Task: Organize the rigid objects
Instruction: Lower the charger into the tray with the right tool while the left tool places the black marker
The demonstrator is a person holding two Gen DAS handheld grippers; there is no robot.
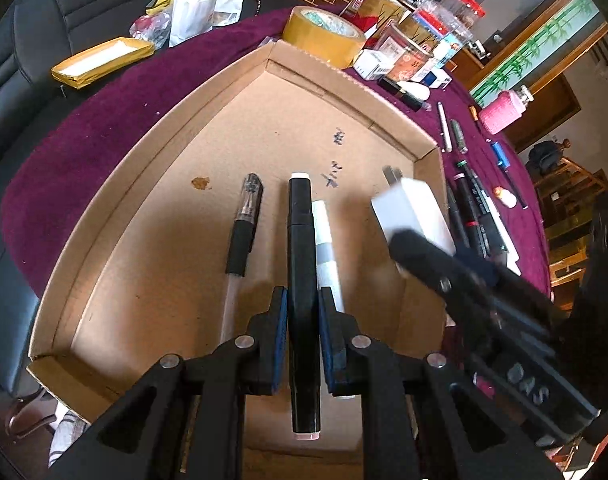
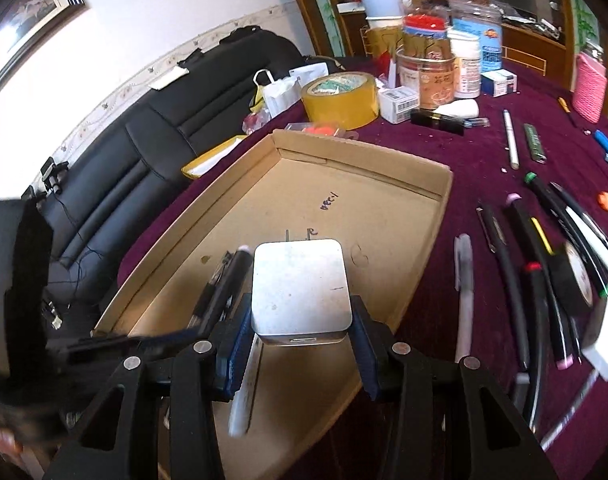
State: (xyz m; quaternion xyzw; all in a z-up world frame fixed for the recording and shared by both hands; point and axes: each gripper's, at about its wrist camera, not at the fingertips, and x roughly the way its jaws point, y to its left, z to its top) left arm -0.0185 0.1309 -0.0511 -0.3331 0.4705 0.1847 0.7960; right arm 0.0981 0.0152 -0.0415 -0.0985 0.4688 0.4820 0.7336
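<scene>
A shallow cardboard tray (image 1: 152, 184) lies on the purple cloth; it also shows in the right wrist view (image 2: 444, 184). My left gripper (image 1: 302, 310) is shut on a black marker (image 1: 302, 264) with white ends, held over the tray. A black gel pen (image 1: 244, 228) and a white marker (image 1: 326, 248) lie in the tray. My right gripper (image 2: 302, 334) is shut on a white plug charger (image 2: 300, 288) above the tray; the charger also shows in the left wrist view (image 1: 412, 212).
Several pens and markers (image 2: 520, 264) lie on the cloth right of the tray. A tape roll (image 2: 340, 98), jars and boxes (image 2: 428, 76) stand behind it. A black sofa (image 2: 124, 152) lies to the left.
</scene>
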